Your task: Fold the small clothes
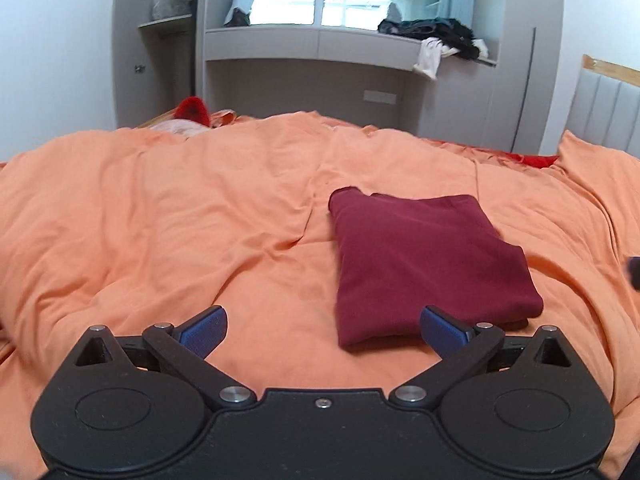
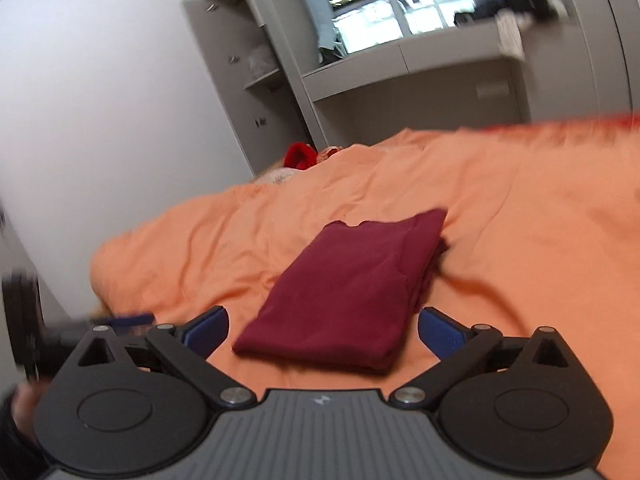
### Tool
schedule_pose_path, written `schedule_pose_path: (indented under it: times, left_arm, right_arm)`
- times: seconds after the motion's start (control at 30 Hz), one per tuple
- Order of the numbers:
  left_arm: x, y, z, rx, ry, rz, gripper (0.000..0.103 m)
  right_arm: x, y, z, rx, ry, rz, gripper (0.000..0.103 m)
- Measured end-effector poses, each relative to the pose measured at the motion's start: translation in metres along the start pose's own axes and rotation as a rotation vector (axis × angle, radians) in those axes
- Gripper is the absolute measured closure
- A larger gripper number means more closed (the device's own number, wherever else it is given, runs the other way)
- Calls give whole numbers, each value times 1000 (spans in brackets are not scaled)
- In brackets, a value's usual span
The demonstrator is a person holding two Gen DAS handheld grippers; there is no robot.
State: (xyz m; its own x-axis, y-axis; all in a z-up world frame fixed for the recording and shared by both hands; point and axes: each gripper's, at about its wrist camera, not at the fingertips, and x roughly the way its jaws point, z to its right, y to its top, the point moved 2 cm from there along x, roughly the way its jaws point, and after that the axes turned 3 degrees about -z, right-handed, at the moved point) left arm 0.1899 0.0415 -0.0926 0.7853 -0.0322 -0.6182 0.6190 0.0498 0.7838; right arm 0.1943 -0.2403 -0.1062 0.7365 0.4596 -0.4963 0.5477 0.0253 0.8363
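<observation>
Left wrist view: left tongs (image 1: 323,330) are spread wide, nothing between the pads – the maroon garment (image 1: 424,264) lies folded flat on the orange duvet (image 1: 180,216), just ahead and off to the right, its near edge close to the right-hand pad (image 1: 442,330). No contact is seen.

Right wrist view: right tongs (image 2: 323,330) are likewise spread wide and empty. The garment (image 2: 344,292) sits almost dead ahead, its near edge lying between the two pads' lines, its long axis running away and slanted up-right. The right hand is judged better lined up with it; the left would have to shift right.

The fold looks finished – a compact rectangle, so the next move is judged to be a pick-up or a reach for another piece.

View differences: stacked layers along the garment's right flank are shown only from the right wrist; the same view catches the other gripper's body at far left, blurred. The clothes heap on the window ledge (image 1: 440,36) is sharp only from the left wrist.
</observation>
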Motion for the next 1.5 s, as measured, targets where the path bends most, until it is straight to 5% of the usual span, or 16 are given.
schedule_pose_path:
  times: [0.27,0.43,0.73,1.5]
  left_arm:
    - [-39,-11,18,3,2,-54,1]
    - [-61,-19,36,33,-41,-56,1]
    - [-93,-23,58,88,-50,-14,0]
    - [-99,-17,60,66,-24,-17,0]
  right_arm:
    - [-45,-33,-37,-127,-203,-15,0]
    - [-31,-39,-40,-80,-196,-86,0]
    - [-52,-36,-39,-104,-227,-59,0]
    - [-53,-36,-30,-121,-268,-78,0]
